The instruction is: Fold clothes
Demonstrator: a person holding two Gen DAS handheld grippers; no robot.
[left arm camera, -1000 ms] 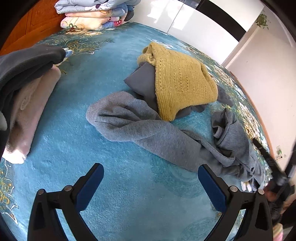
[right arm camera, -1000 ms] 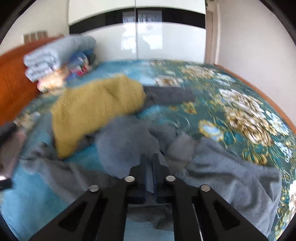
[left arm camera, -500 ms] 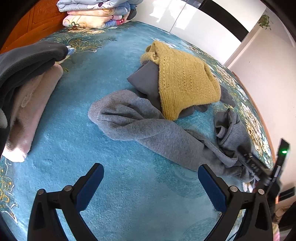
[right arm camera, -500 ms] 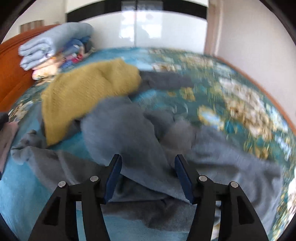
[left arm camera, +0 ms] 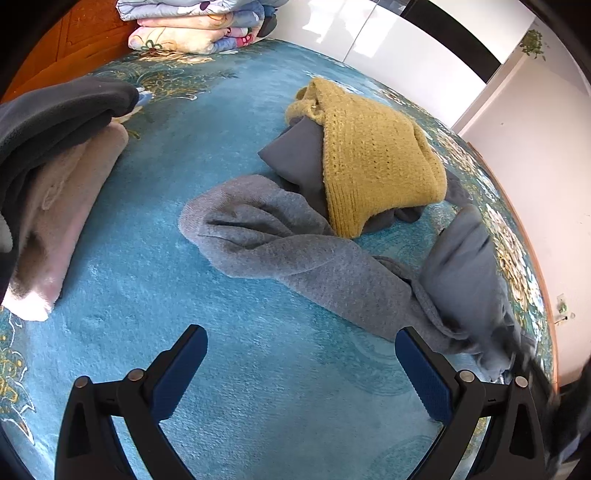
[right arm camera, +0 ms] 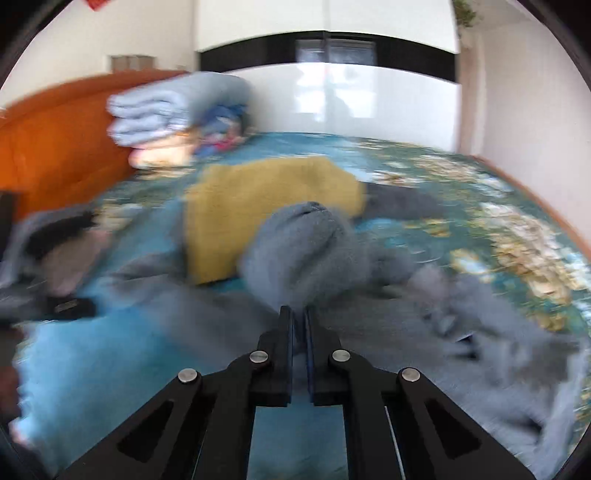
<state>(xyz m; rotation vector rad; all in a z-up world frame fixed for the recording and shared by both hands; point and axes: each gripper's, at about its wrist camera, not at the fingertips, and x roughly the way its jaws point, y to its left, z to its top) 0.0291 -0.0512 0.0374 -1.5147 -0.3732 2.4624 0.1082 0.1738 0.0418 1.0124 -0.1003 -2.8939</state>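
A long grey fleece garment [left arm camera: 295, 254] lies crumpled across the blue bedspread [left arm camera: 229, 362]. Its right end is raised into a hump [left arm camera: 461, 258]. My right gripper [right arm camera: 299, 314] is shut on that end, and the grey cloth [right arm camera: 306, 251] bulges up just beyond its tips. The right wrist view is blurred by motion. A yellow knit sweater [left arm camera: 376, 158] rests on a darker grey garment [left arm camera: 295, 155] behind it. My left gripper [left arm camera: 299, 332] hovers open over bare bedspread, a little short of the grey garment's middle, holding nothing.
A folded pile with a dark grey piece [left arm camera: 55, 118] over a pale pink one [left arm camera: 55, 206] sits at the left. Stacked bedding [left arm camera: 192, 22] lies against the orange headboard [right arm camera: 55, 147]. White wardrobe doors [right arm camera: 369, 99] and a wall bound the far side.
My right gripper was shut, opened over the grey garment half a second ago, and is now shut on it, with the cloth's right end lifted. The left gripper has stayed open and nearly still.
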